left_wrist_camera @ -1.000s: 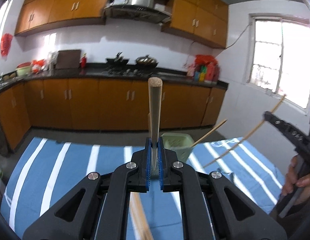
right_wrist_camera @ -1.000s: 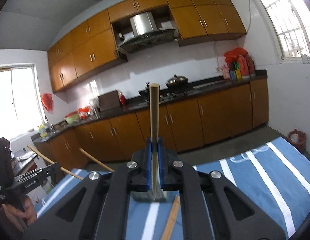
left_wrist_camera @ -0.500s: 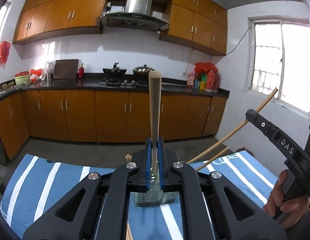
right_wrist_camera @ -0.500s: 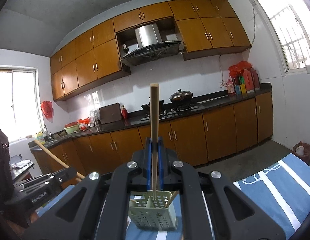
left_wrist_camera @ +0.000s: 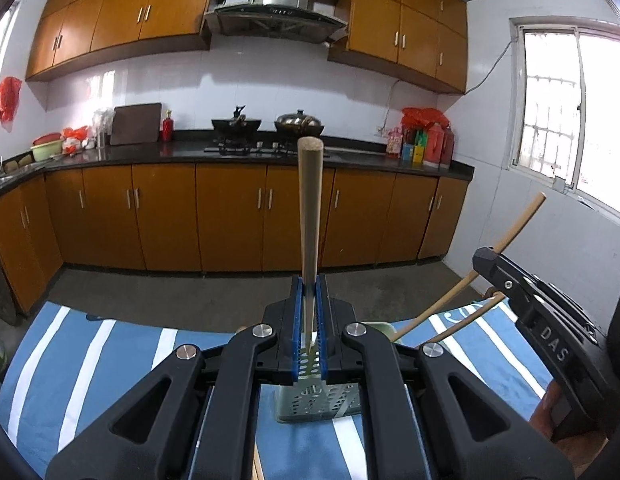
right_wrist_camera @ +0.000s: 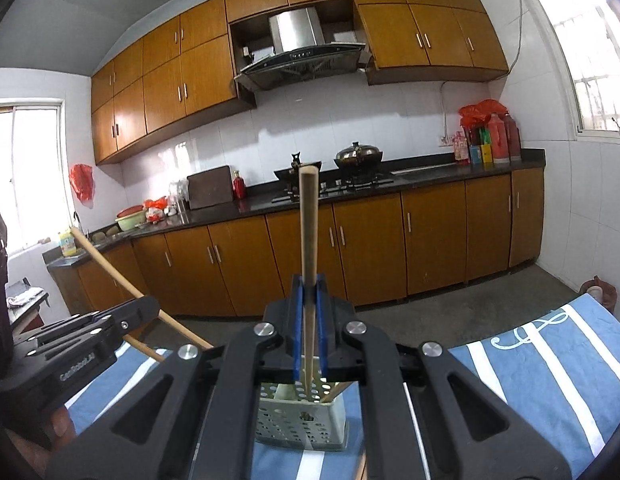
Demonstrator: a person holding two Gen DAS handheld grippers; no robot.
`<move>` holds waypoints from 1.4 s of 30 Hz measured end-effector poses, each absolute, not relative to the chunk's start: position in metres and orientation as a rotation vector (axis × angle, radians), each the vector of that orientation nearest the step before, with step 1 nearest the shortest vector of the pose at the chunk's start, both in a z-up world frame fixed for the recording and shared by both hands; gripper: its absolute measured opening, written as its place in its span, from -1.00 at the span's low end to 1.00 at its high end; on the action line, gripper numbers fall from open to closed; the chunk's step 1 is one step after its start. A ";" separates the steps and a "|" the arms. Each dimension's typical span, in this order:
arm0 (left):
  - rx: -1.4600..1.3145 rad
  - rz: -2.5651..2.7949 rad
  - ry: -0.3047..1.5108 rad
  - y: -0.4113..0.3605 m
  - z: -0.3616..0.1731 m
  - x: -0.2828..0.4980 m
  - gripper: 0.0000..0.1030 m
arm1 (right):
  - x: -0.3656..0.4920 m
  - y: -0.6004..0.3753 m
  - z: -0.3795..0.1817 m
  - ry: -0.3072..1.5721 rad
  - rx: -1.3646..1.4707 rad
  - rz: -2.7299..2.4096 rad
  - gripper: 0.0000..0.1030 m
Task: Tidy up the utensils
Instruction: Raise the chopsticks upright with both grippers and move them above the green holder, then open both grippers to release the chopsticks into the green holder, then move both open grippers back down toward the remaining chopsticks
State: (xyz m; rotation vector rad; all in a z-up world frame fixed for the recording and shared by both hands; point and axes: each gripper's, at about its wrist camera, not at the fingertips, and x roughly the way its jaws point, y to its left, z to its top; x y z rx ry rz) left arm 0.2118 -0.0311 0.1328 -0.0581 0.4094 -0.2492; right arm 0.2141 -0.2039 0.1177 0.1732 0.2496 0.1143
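Observation:
My left gripper (left_wrist_camera: 309, 292) is shut on a wooden chopstick (left_wrist_camera: 309, 208) held upright, its lower tip over the pale green perforated utensil holder (left_wrist_camera: 317, 402). My right gripper (right_wrist_camera: 309, 292) is shut on a second wooden chopstick (right_wrist_camera: 308, 232), also upright, its tip inside the same holder (right_wrist_camera: 302, 424). The holder stands on a blue cloth with white stripes (left_wrist_camera: 102, 360). Each gripper shows in the other's view: the right one (left_wrist_camera: 521, 292) at the right edge, the left one (right_wrist_camera: 110, 324) at the left edge, each with its chopstick slanting.
Another chopstick (left_wrist_camera: 461, 324) leans out of the holder to the right. A loose wooden stick (left_wrist_camera: 257, 464) lies on the cloth under my left gripper. Beyond the table are a grey floor and brown kitchen cabinets (left_wrist_camera: 230, 216). A window wall (left_wrist_camera: 549, 216) stands at the right.
Both grippers have tilted up and come in over the holder, so the chopsticks now stand upright above it. The holder has moved closer in both views, under the fingertips.

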 end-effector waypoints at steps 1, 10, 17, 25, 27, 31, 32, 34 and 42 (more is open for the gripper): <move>-0.061 -0.246 0.419 -0.031 0.132 0.214 -0.87 | 0.216 -0.203 0.117 0.261 0.173 0.116 -0.85; -0.071 -0.236 0.413 -0.029 0.138 0.207 -0.83 | 0.208 -0.211 0.112 0.277 0.202 0.114 -0.54; -0.088 -0.229 0.398 -0.024 0.145 0.201 -0.83 | 0.190 -0.215 0.120 0.249 0.194 0.109 -0.46; -0.101 -0.225 0.360 -0.012 0.157 0.179 -0.83 | 0.156 -0.228 0.121 0.235 0.192 0.095 -0.39; -0.098 -0.221 0.359 -0.006 0.154 0.168 -0.83 | 0.144 -0.235 0.113 0.251 0.193 0.085 -0.37; -0.081 -0.194 0.393 0.010 0.135 0.148 -0.83 | 0.128 -0.247 0.080 0.335 0.183 0.052 -0.36; -0.070 -0.177 0.415 0.015 0.124 0.143 -0.83 | 0.126 -0.249 0.070 0.365 0.179 0.043 -0.36; -0.047 -0.146 0.458 0.022 0.103 0.137 -0.83 | 0.125 -0.253 0.042 0.454 0.185 0.030 -0.36; -0.037 -0.071 0.664 0.044 0.009 0.122 -0.83 | 0.130 -0.241 -0.052 0.757 0.245 0.050 -0.38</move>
